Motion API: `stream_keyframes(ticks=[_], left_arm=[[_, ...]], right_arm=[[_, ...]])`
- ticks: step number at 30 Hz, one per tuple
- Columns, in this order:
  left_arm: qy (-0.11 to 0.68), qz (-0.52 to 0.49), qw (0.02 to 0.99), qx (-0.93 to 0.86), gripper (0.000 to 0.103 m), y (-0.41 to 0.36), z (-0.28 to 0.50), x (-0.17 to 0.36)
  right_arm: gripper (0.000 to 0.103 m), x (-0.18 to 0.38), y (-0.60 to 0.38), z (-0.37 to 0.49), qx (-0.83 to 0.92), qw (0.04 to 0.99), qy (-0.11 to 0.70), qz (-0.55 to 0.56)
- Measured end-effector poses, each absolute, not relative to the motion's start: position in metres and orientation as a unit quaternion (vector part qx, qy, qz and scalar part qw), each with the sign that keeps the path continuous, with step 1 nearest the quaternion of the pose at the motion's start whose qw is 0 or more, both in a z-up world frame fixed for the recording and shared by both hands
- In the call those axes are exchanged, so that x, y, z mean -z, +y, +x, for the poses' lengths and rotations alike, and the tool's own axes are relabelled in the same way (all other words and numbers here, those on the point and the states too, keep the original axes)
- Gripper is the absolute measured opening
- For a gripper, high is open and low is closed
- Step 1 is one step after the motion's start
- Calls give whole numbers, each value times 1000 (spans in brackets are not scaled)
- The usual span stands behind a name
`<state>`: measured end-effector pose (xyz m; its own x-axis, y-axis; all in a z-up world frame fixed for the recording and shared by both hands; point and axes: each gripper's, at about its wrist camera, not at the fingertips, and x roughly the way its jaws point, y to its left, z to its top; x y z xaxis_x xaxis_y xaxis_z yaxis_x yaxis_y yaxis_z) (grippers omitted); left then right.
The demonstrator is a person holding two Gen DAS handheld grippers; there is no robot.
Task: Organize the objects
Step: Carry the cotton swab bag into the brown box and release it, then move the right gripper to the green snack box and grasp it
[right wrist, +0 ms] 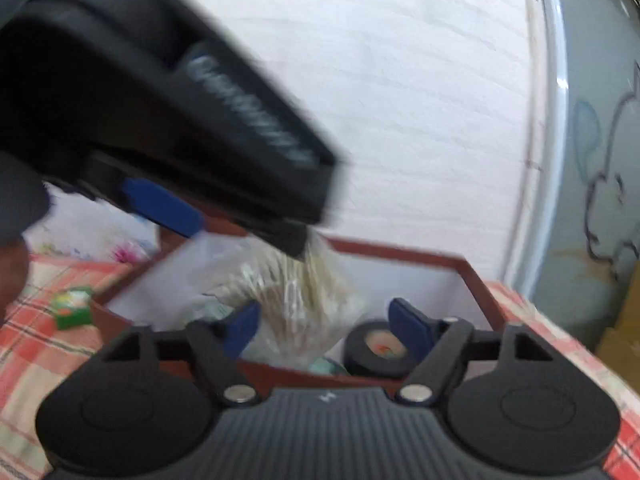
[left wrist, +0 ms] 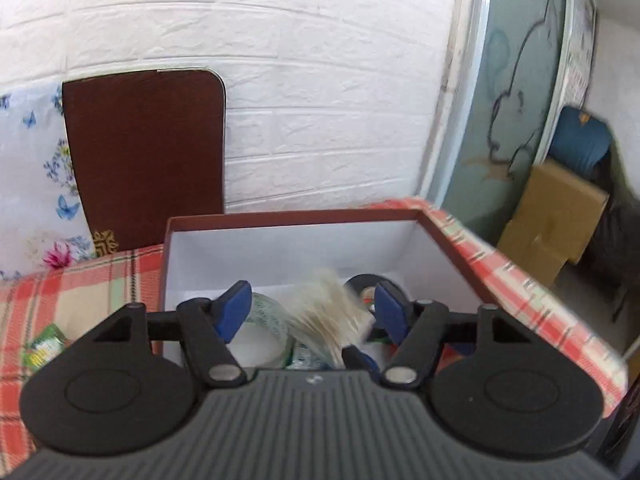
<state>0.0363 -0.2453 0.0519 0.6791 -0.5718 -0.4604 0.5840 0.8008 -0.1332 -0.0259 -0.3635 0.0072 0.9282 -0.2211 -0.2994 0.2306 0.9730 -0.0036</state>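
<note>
An open brown box with a white inside (left wrist: pixel 288 240) stands on the plaid cloth; it also shows in the right wrist view (right wrist: pixel 472 276). In it lie a clear tape roll (left wrist: pixel 268 320), a black tape roll (left wrist: pixel 366 282) (right wrist: pixel 378 350) and a blurred clear bag of pale sticks (left wrist: pixel 330 312) (right wrist: pixel 296 300). My left gripper (left wrist: pixel 314 312) is open above the box, the bag between its fingers but not pinched. In the right wrist view it hangs over the box from the upper left (right wrist: pixel 248 232). My right gripper (right wrist: pixel 326 330) is open and empty at the box's near wall.
A small green packet (left wrist: pixel 42 350) (right wrist: pixel 72 306) lies on the plaid cloth (left wrist: pixel 80 280) left of the box. A brown board (left wrist: pixel 144 152) and a floral cloth (left wrist: pixel 28 168) lean on the white brick wall. Cardboard boxes (left wrist: pixel 556 216) stand at the right.
</note>
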Motion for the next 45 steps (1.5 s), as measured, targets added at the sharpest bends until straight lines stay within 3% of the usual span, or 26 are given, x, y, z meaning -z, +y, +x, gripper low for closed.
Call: stream_keyframes(ticks=[7,14,22,41,45], left_arm=[[233,34,928,288,70,-216,5,-35],[263,62,922,278,72,-191,-18,-10],[363,68,913,173,72,-148,-5,31],[335,77,939,35,78,-33,17,53],[326,32,945,-2,90,30,31,64]], right_arm=[[74,7,-366,-86,126,982,114,78],[74,32,-362,-90,90,963,207,147],[72,45,-345,-101,59,944,268,182],[78,56,-313,-92,76,944,308,91],[77,56,-284,-80,16,943,326,61]])
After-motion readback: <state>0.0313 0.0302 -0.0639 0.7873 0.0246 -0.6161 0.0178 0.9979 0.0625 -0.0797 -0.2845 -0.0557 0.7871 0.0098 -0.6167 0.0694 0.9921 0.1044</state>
